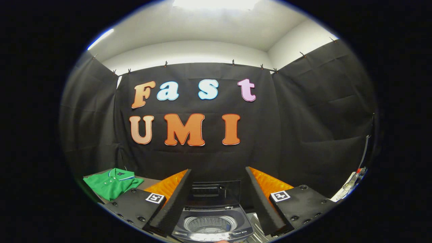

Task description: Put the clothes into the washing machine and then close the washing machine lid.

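Centrally, the washer (212,219) sits low and just ahead of the fingers, framed in the gap between them. Its lid (212,193) stands raised at the back, leaning toward the booth wall, so the drum (209,223) lies open from above; this is the state needed for loading, and the closing step is judged not yet due. No garment can be seen in the visible part of the drum, so the task appears to be at its start.

Beside the washer, off past the left finger, a green shirt (113,184) lies folded with its collar up on a tabletop (148,179). It rests well apart from the washer and from the fingers, flat and unobstructed, which should make it easy to pinch at an edge or fold.

Lastly, the hand-held gripper (216,199) hangs with its fingers spread wide and nothing between them, held high and level, facing the wall. The likely next move is a swing toward the shirt, then a descent onto the cloth.
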`<state>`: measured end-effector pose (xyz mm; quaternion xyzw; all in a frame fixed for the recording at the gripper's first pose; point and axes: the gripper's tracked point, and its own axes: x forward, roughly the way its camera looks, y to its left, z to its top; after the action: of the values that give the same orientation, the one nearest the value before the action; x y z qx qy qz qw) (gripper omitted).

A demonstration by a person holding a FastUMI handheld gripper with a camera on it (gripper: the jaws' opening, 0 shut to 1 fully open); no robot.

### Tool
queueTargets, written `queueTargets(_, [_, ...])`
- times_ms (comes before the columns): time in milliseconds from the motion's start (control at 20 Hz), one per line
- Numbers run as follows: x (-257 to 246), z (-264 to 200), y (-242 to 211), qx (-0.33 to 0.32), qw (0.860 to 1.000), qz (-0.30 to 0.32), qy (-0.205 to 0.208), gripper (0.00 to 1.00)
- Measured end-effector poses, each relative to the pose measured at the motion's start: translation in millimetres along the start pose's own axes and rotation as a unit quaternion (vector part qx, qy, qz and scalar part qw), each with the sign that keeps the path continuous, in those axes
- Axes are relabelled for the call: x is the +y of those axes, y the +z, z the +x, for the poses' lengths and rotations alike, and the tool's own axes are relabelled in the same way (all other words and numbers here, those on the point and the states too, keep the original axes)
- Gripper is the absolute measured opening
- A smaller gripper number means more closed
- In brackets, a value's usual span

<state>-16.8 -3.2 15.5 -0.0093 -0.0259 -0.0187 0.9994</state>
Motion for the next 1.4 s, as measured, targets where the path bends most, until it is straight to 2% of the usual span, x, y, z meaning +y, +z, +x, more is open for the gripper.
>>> queueTargets(850, [13,0,3,0.008,1.000,0.008,-0.006,0.98])
queueTargets(1200, [46,5,6,0.005,1.000,0.007,-0.001,0.98])
queueTargets(1400, [78,2,0,0.011,1.000,0.016,0.016,0.98])
